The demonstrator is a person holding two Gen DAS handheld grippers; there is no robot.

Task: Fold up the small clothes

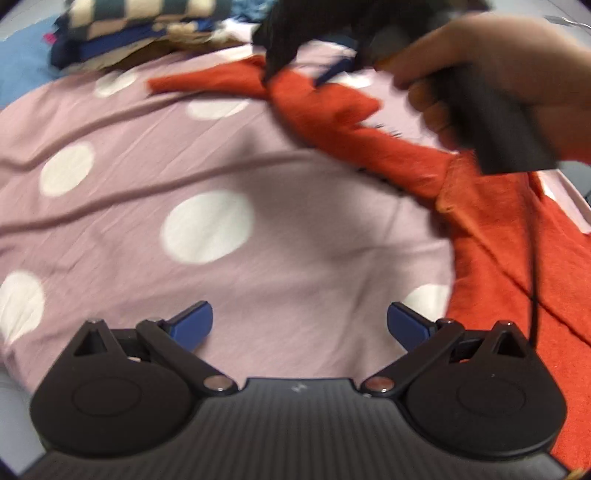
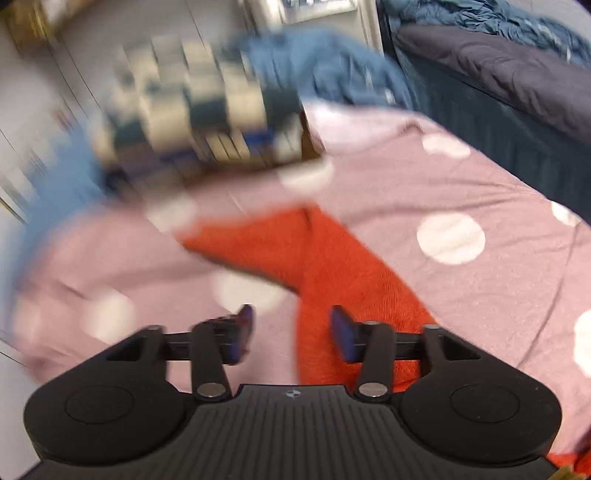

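**Right hand-held gripper over the red garment's far end**

Our right hand-held gripper [image 2: 291, 334] hangs released, jaws apart, over the red garment [image 2: 332, 266], which lies on the pink dotted bed cover [image 2: 480, 184]. The garment's long axis runs from near our right side away toward the folded pile [image 1: 147, 29]. Our left hand-held gripper [image 1: 299, 326], also released and empty, sits over bare cover, with the garment to its right. We judge the right arm nearer.

Left gripper [image 1: 300, 325]: jaws wide apart, nothing between them, above the pink dotted sheet [image 1: 207, 225]. Orange garment [image 1: 491, 236] at right, one strip reaching upper centre beneath the hand-held right gripper [image 1: 295, 79]. Folded stack [image 1: 140, 26] upper left.
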